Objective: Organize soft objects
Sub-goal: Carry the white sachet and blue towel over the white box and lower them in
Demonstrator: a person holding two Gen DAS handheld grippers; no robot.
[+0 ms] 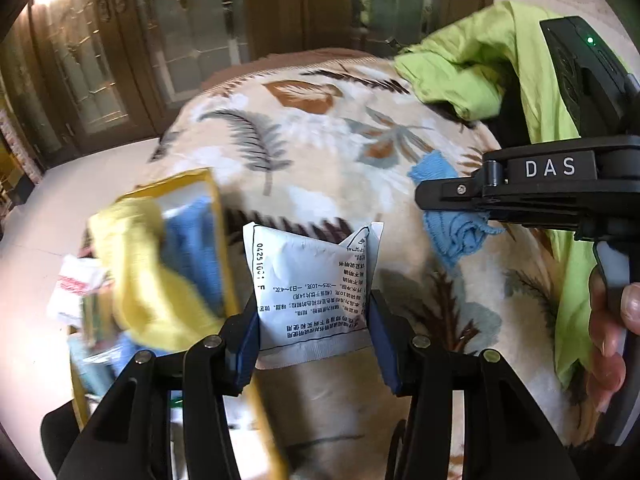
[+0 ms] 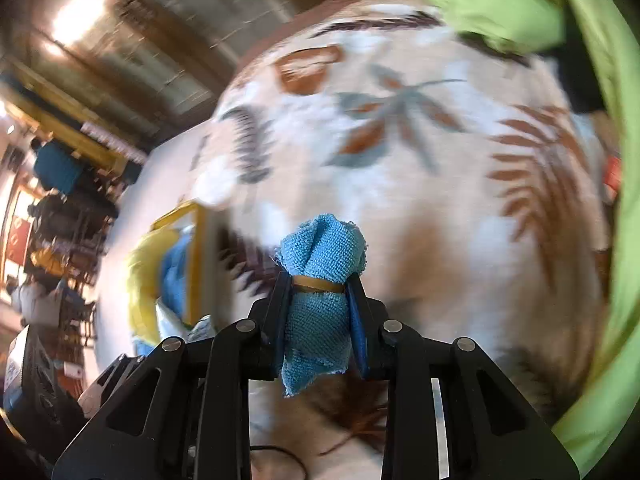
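Observation:
My left gripper [image 1: 314, 316] is shut on a white printed sachet [image 1: 316, 280] and holds it above the leaf-patterned blanket [image 1: 320, 140]. My right gripper [image 2: 320, 312] is shut on a rolled blue cloth [image 2: 320, 272] bound with a rubber band. It also shows in the left wrist view [image 1: 452, 232], held by the right gripper [image 1: 440, 196] at the right. A yellow-rimmed box [image 1: 218, 216] at the left holds a yellow cloth [image 1: 132, 264] and a blue cloth [image 1: 192, 248]. The box shows in the right wrist view [image 2: 196, 248] too.
A lime-green garment [image 1: 472, 64] lies at the blanket's far right and shows in the right wrist view [image 2: 500, 4]. A small red-and-white packet [image 1: 76, 284] sits at the box's left. Glass-fronted wooden cabinets [image 1: 120, 60] stand behind.

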